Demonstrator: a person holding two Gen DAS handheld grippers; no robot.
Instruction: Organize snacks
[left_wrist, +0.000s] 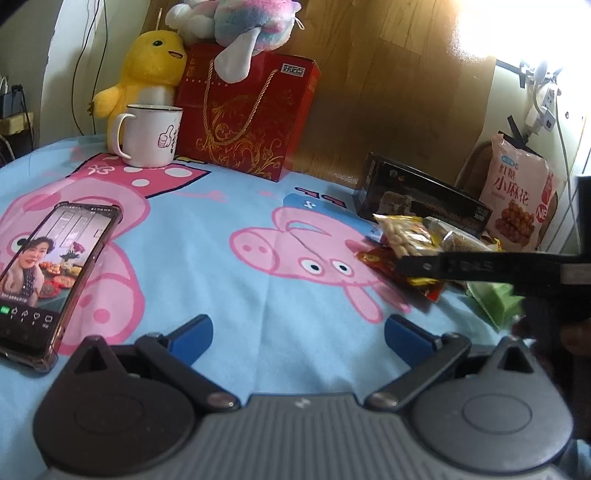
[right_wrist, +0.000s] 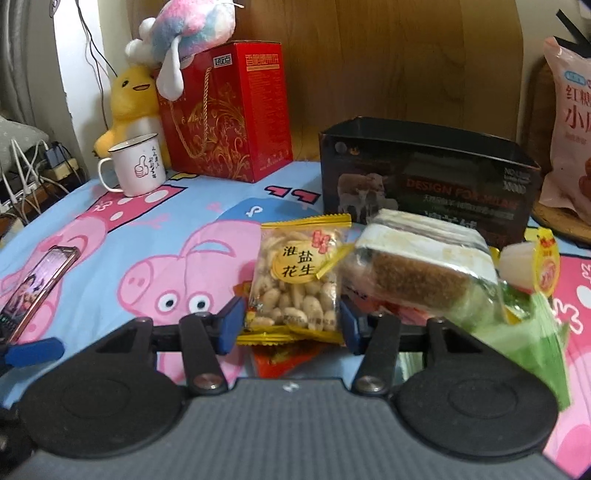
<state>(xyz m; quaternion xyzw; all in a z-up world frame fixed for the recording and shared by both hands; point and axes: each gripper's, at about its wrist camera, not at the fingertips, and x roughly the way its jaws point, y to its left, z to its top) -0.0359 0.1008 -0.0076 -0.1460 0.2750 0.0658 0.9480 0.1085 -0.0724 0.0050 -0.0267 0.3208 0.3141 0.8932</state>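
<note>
Between the blue pads (right_wrist: 232, 325) of the right gripper (right_wrist: 291, 323), a small clear packet of peanuts (right_wrist: 295, 280) with crinkled yellow seams is bracketed at its lower sides; the pads sit right at its edges, though it cannot be told whether they press on it. Beneath the packet a glossy red wrapper (right_wrist: 275, 360) lies flat. Just to the right, a clear-wrapped cake slice (right_wrist: 421, 266) with a brown crumb face is seen, beside a green foil wrapper (right_wrist: 532, 332) and a yellow-lidded jelly cup (right_wrist: 532, 262). Behind this heap stands an open-topped black cardboard box (right_wrist: 428, 181), rectangular and printed with sheep, and to its right a pink snack bag (right_wrist: 570, 140) is propped upright. The left gripper (left_wrist: 297, 334) is held with its blue fingers (left_wrist: 194, 338) wide apart and nothing between them, above a soft blue cartoon-pig cloth (left_wrist: 207, 229). On the cloth at the left a phone (left_wrist: 55, 280) in a clear case is propped with its screen lit. Farther back stand a white enamel mug (left_wrist: 149, 134), a red gift box (left_wrist: 247, 110) with gold cord handles, a fluffy yellow duck toy (left_wrist: 144, 70) and a pastel plush (left_wrist: 236, 18) resting on the gift box.
</note>
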